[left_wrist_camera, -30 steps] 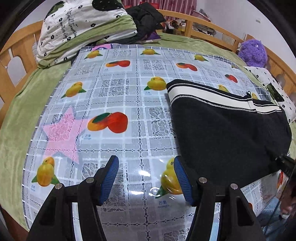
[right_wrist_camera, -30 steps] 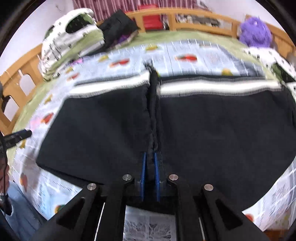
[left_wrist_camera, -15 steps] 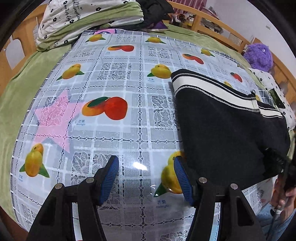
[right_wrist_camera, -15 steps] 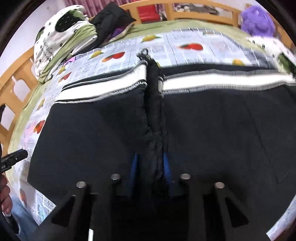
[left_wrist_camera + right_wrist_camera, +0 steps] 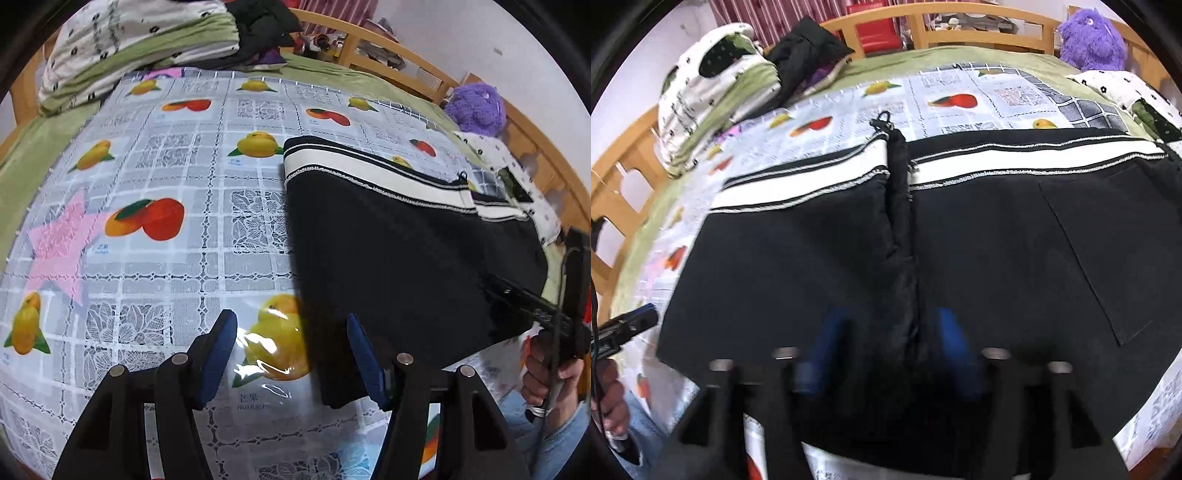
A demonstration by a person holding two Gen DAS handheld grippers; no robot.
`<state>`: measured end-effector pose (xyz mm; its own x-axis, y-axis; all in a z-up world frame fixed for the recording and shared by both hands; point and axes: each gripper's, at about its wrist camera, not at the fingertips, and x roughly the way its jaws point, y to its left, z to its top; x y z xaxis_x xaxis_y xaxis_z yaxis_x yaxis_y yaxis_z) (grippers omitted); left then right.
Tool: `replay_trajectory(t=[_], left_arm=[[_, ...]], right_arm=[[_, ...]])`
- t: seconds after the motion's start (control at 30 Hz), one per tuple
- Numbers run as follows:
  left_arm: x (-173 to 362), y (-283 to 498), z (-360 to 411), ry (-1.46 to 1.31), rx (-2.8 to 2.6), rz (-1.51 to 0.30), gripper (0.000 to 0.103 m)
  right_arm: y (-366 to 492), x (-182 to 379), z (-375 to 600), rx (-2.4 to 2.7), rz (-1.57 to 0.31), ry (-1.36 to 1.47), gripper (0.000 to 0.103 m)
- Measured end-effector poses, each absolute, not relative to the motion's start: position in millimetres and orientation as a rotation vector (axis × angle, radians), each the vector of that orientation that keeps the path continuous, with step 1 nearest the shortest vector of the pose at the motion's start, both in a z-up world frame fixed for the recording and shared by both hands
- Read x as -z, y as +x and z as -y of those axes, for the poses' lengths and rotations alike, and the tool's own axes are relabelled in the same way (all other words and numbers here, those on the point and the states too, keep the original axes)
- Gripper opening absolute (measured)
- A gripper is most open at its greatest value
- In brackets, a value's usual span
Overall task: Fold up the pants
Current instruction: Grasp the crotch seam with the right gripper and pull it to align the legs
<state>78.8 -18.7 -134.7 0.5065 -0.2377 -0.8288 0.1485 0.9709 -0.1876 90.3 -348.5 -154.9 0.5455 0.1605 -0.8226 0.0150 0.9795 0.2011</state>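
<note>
Right gripper (image 5: 886, 350) jaws just opening, released, astride the pants' (image 5: 997, 240) centre ridge running toward 12 o'clock. Left gripper (image 5: 291, 354) gapes empty; pants' corner at its 3 o'clock.

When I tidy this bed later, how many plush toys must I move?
1: the purple plush toy at the bed's far right corner, by the wooden rail. Others may hide behind the folded bedding.
</note>
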Motion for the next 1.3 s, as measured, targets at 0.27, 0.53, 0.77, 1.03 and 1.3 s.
replay_trajectory(t=[0.27, 0.53, 0.77, 1.03, 1.3], left_arm=[[153.2, 76.2, 33.0, -0.12, 0.254, -1.024, 0.06], [163.6, 76.8, 44.6, -0.127, 0.299, -1.035, 0.062], [165.7, 83.3, 38.8, -0.187, 0.339, -1.067, 0.062], [152.6, 72.5, 40.5, -0.214, 0.339, -1.062, 0.06], [114.2, 51.3, 24.8, -0.213, 0.318, -0.957, 0.062]], right_arm=[[83.0, 177.2, 332.6, -0.017, -0.931, 0.12, 0.086], [85.1, 183.8, 327.9, -0.016, -0.924, 0.137, 0.1], [84.0, 185.0, 326.8, -0.003, -0.924, 0.156, 0.103], [80.9, 174.1, 321.1, -0.073, -0.977, 0.197, 0.103], [37.8, 138.6, 344.6, -0.146, -0.948, 0.267, 0.103]])
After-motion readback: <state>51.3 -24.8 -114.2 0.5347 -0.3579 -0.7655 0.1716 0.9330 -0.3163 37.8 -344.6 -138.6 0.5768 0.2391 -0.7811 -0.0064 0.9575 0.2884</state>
